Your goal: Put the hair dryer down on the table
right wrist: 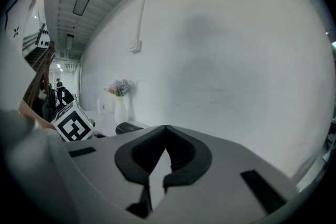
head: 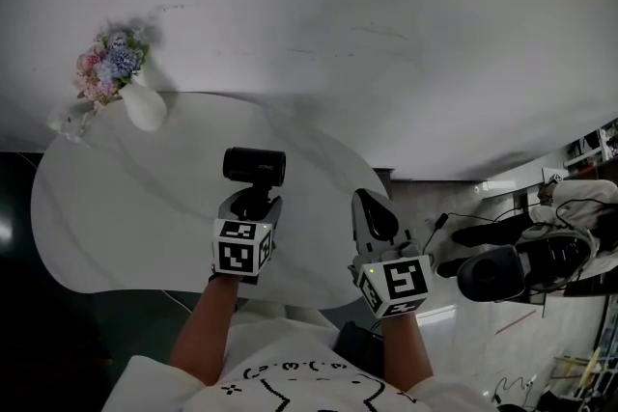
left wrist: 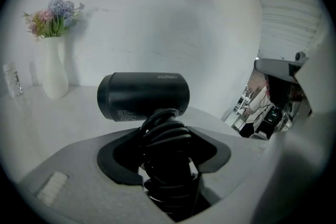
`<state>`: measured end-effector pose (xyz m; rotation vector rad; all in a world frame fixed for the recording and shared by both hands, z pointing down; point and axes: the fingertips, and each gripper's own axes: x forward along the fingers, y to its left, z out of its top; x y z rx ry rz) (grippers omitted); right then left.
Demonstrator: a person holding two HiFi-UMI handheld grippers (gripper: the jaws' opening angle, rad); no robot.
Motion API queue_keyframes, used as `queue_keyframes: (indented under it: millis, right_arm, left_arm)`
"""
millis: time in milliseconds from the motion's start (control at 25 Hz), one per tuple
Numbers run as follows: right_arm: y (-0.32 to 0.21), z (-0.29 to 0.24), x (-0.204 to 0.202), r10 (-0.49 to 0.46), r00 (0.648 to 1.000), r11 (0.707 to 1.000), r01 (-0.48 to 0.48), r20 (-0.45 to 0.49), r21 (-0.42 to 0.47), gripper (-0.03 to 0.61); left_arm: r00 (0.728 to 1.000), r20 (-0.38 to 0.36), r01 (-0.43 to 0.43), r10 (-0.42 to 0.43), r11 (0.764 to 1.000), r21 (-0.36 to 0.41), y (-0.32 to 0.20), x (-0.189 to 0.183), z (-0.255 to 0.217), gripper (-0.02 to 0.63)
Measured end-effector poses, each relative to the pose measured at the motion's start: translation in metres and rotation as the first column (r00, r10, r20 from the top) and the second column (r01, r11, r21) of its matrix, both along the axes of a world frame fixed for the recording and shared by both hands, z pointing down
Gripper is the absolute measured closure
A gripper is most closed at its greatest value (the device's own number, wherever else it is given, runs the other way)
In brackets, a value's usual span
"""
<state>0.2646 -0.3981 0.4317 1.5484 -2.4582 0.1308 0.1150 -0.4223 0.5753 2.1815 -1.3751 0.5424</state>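
The black hair dryer (head: 254,165) is held over the white oval table (head: 126,207), its barrel lying crosswise. My left gripper (head: 253,200) is shut on its handle, which has the cord wound round it (left wrist: 168,136). In the left gripper view the barrel (left wrist: 143,96) fills the middle, just above the tabletop (left wrist: 63,118). My right gripper (head: 370,212) hovers off the table's right edge, jaws together, with nothing in them (right wrist: 165,131). The right gripper view shows the dryer's barrel (right wrist: 128,127) at its left.
A white vase (head: 143,104) with pink and blue flowers (head: 108,63) stands at the table's far left, a small clear bottle (head: 72,123) beside it. A plain white wall (head: 386,34) runs behind. A dark round stool (head: 492,273) and cables lie on the floor to the right.
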Motion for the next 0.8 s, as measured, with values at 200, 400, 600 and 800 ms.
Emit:
queue_keyframes:
  millis: [200,400,600,800]
  right_arm:
    - [-0.005,0.007,-0.002,0.016,1.0,1.0,-0.016,0.001,-0.025,0.583]
    - [-0.011,0.003,0.005,0.012,1.0,0.999,-0.012,-0.016,-0.044,0.583]
    - [-0.009,0.004,0.016,0.029,0.999,0.998,-0.03,-0.018,-0.047,0.583]
    - [-0.003,0.009,0.022,0.044,0.999,0.998,-0.046,-0.026,-0.053,0.583]
  left_arm:
    - [1.0,0.01,0.011,-0.011,0.998,-0.065,-0.005,0.0,0.02,0.364]
    - [0.999,0.022,0.047,-0.044,0.988,-0.144,-0.01,0.008,0.03,0.364]
    - [0.997,0.052,0.068,-0.06,0.982,-0.176,-0.011,0.014,0.04,0.364]
    - [0.997,0.062,0.062,-0.051,0.978,-0.197,-0.005,0.017,0.05,0.364]
